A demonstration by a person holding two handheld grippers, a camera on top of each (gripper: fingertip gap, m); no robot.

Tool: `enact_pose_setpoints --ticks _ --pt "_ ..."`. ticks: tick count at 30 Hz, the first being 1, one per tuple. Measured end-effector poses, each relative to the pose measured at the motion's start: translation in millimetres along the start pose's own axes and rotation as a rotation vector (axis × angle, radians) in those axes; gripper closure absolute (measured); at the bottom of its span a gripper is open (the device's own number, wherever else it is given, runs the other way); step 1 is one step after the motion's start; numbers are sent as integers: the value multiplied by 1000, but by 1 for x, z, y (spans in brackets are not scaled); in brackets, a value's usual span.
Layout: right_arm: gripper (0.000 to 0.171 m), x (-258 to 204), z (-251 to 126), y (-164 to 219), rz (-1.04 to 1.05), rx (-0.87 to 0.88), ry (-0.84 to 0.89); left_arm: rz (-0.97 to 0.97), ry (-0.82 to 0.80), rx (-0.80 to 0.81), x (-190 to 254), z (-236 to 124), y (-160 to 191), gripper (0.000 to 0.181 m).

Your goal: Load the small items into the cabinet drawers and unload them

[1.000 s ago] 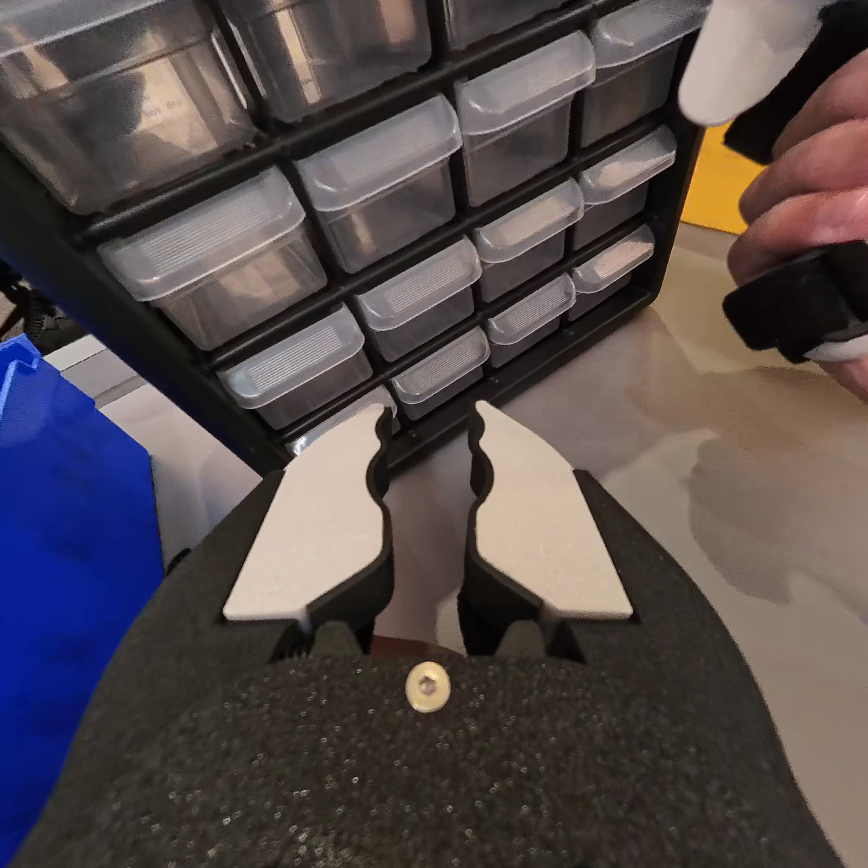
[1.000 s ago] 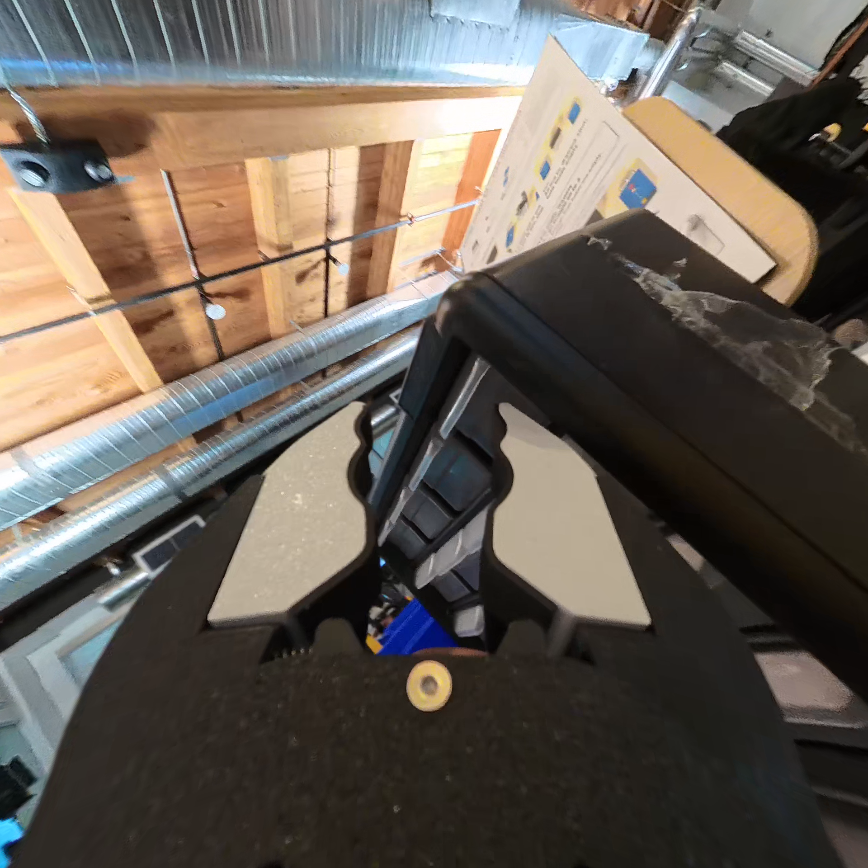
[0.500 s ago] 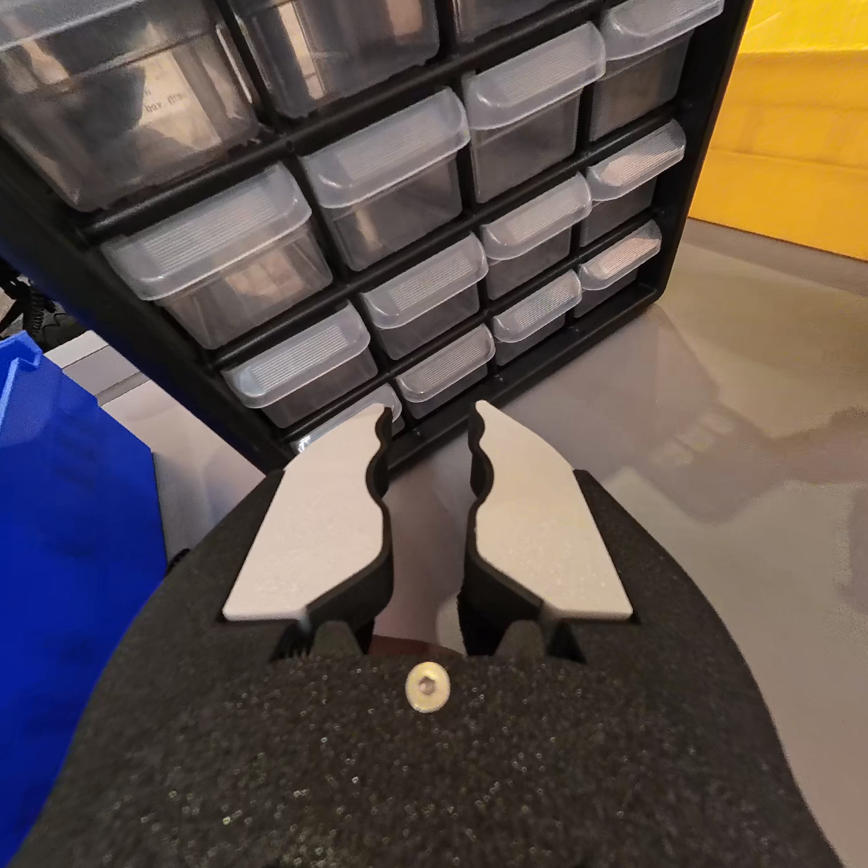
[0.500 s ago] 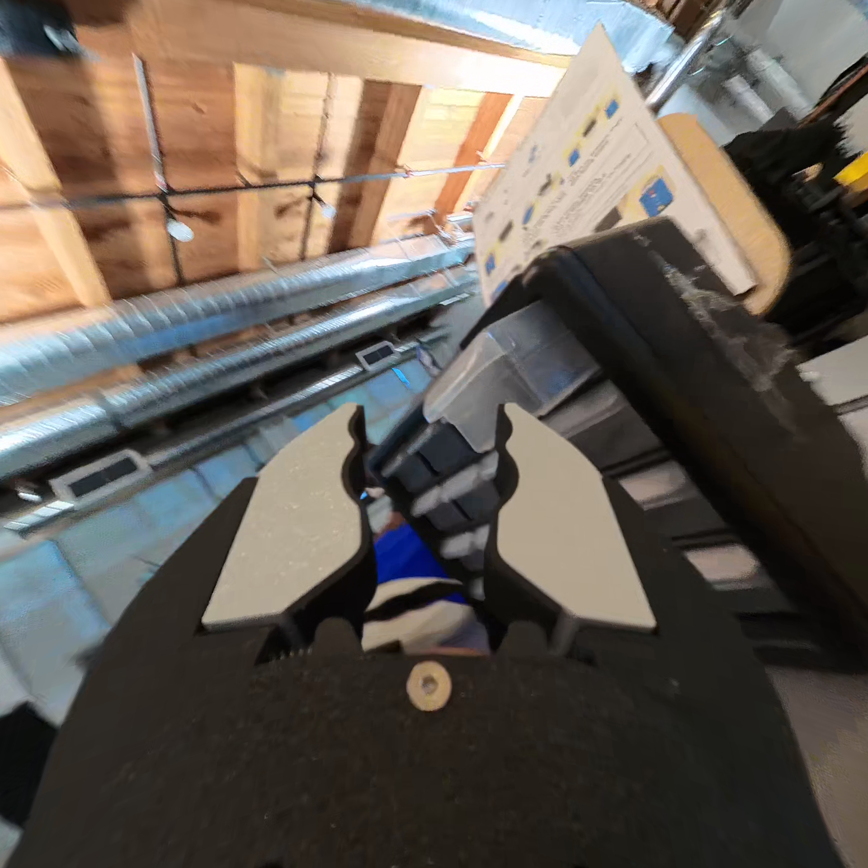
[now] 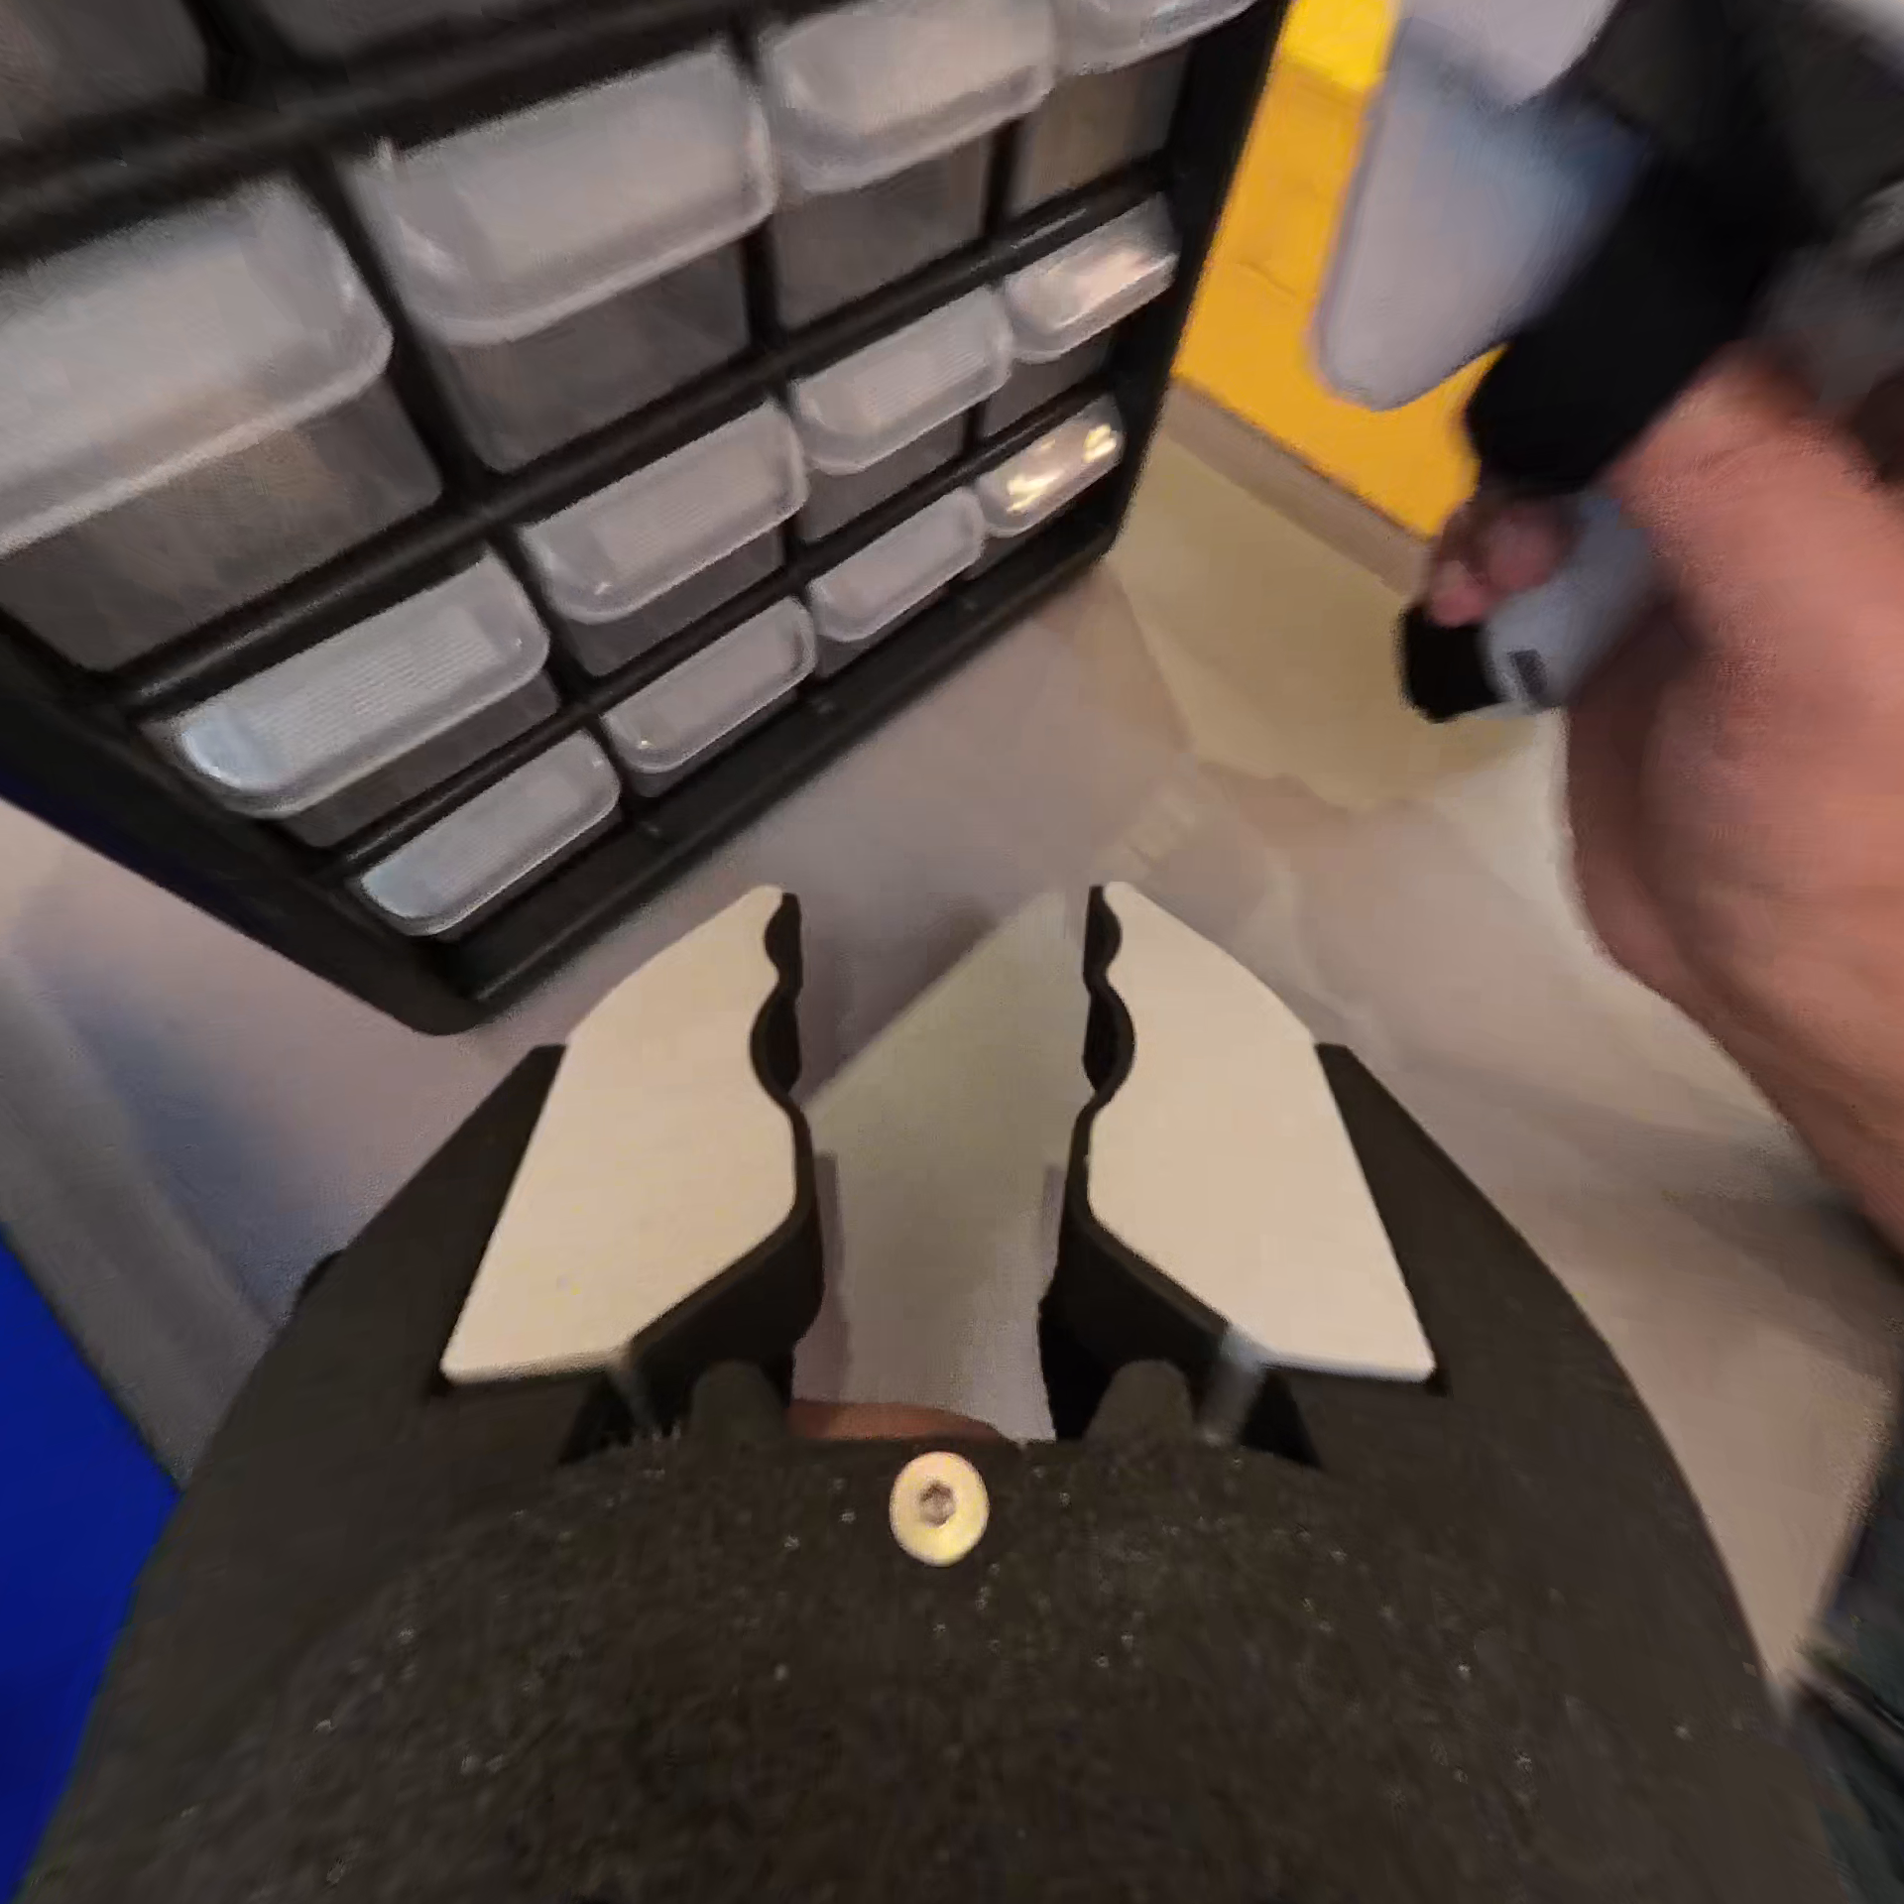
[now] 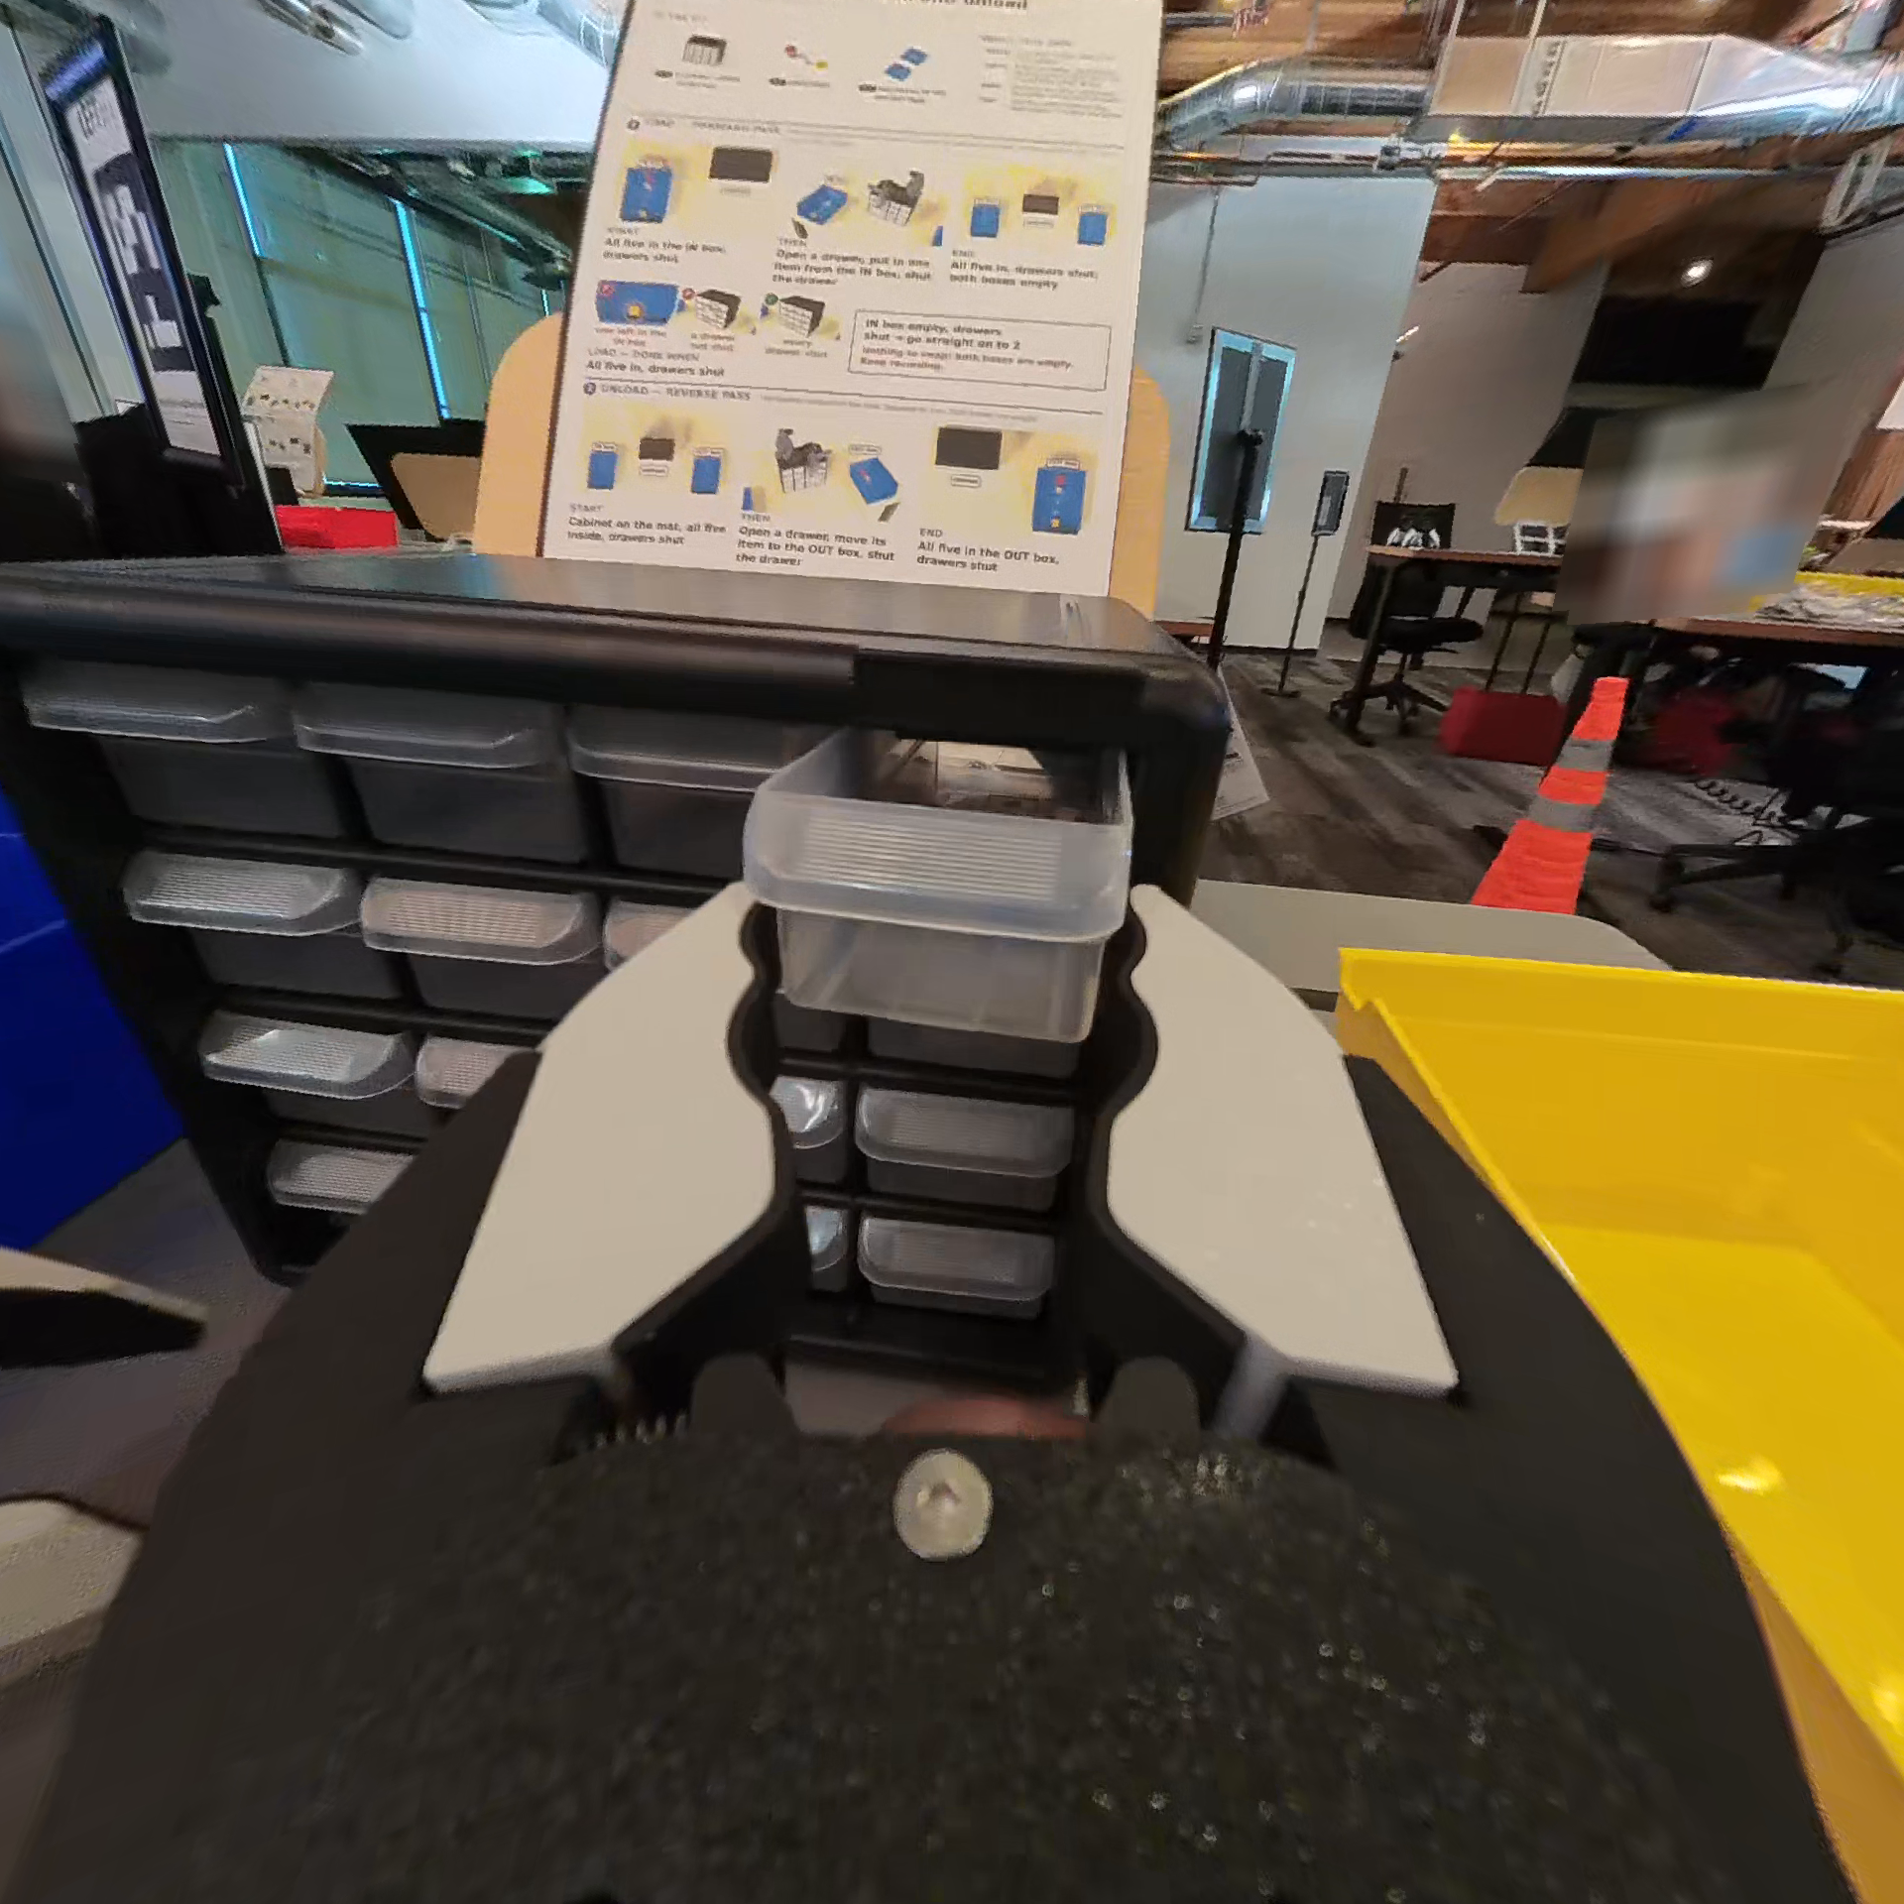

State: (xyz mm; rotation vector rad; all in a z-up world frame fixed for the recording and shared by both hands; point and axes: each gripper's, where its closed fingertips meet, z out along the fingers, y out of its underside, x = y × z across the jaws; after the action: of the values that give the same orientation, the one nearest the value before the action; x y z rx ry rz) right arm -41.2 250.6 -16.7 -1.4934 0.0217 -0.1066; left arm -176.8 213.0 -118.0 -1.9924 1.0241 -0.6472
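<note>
Protruding toward the camera, a clear plastic drawer point(image 6: 932, 907) in the top right of the black multi-drawer cabinet point(image 6: 618, 639) sits directly ahead of the right tongs point(image 6: 938, 932), released and bracketing its front; contact cannot be told. The left tongs point(image 5: 940, 917), released and empty, are seen low over the grey bench point(image 5: 1185, 804), where that drawer is not shown.
</note>
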Motion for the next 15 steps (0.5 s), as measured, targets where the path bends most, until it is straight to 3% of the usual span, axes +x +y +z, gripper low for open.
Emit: enact_pose_setpoints --ticks 3,8,10,13,15 --pt "110 -2 -13 0 -10 23 4 70 90 24 20 -36 -30 130" --pt "111 -11 -43 -3 -46 66 15 257 289 24 60 -85 -118 144" --pt "111 -12 -52 -3 -40 79 10 342 312 -43 68 -77 -148 147" --pt "111 -12 -58 -1 -2 82 -7 559 458 -291 91 -53 -147 146" --pt "111 -11 -59 -1 -3 89 -11 670 411 -415 93 -24 -146 143"
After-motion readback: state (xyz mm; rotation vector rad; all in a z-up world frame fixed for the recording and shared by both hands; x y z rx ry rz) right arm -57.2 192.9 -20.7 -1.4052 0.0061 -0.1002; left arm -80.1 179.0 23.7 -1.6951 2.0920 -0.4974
